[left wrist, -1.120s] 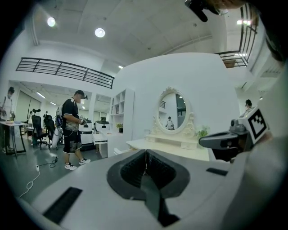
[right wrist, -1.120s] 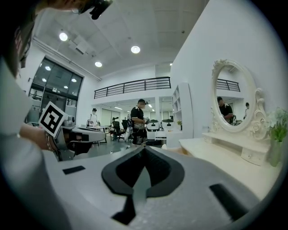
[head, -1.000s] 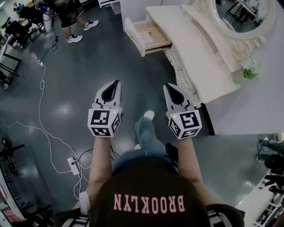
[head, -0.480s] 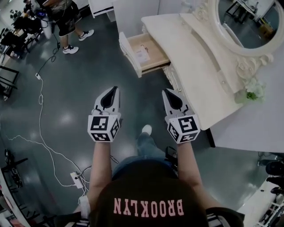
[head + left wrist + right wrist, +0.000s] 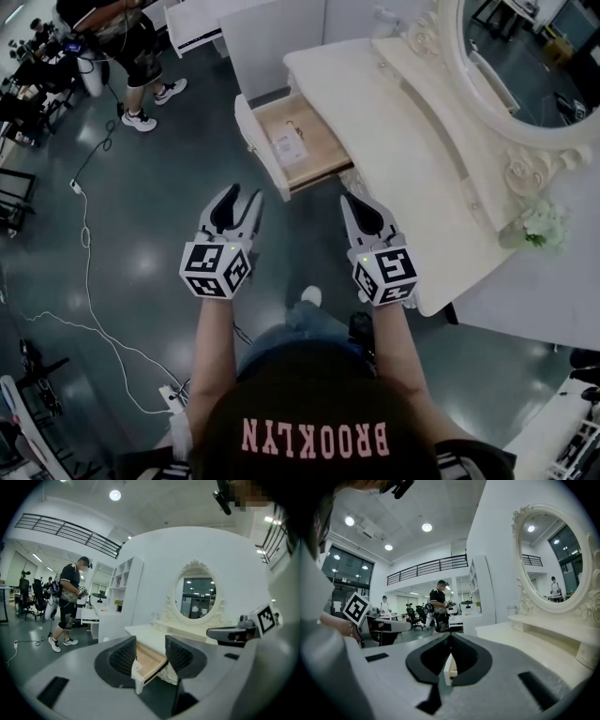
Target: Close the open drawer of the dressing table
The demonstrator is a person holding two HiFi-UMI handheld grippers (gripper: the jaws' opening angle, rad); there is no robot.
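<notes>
The drawer (image 5: 314, 141) stands pulled out from under the front edge of the dressing table's tabletop (image 5: 412, 141), toward its far end, with a white slip (image 5: 287, 147) on its wooden bottom. Both claws hang over the floor (image 5: 141, 244) short of it, touching nothing. The left claw (image 5: 242, 194) has just been opening and stands wide and empty; the right claw (image 5: 352, 199) is pinched closed on nothing

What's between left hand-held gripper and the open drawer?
Head view: only bare floor between the left hand-held gripper, jaws just opened and empty, and the drawer.
</notes>
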